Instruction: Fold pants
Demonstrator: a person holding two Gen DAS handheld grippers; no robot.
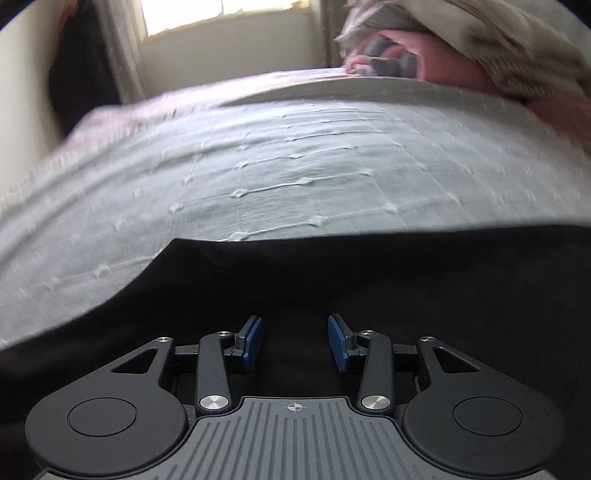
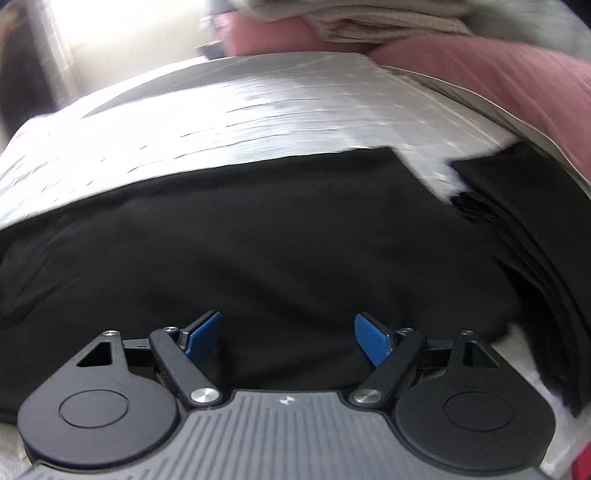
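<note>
Black pants [image 1: 369, 280] lie spread on a grey bedcover [image 1: 295, 166], filling the lower part of the left wrist view. My left gripper [image 1: 294, 325] hovers over the black cloth with its blue pads apart and nothing between them. In the right wrist view the pants [image 2: 277, 229] stretch across the middle, and another black part with gathered folds [image 2: 517, 221] lies to the right, past a wedge of bedcover. My right gripper [image 2: 288, 319] stands wide open above the cloth, holding nothing. Both views are blurred.
A pile of pink and white bedding [image 1: 461, 55] sits at the bed's far right, and shows in the right wrist view as pink cloth [image 2: 498, 74]. A bright window [image 1: 221, 14] and a dark object [image 1: 85, 74] by the wall lie beyond the bed.
</note>
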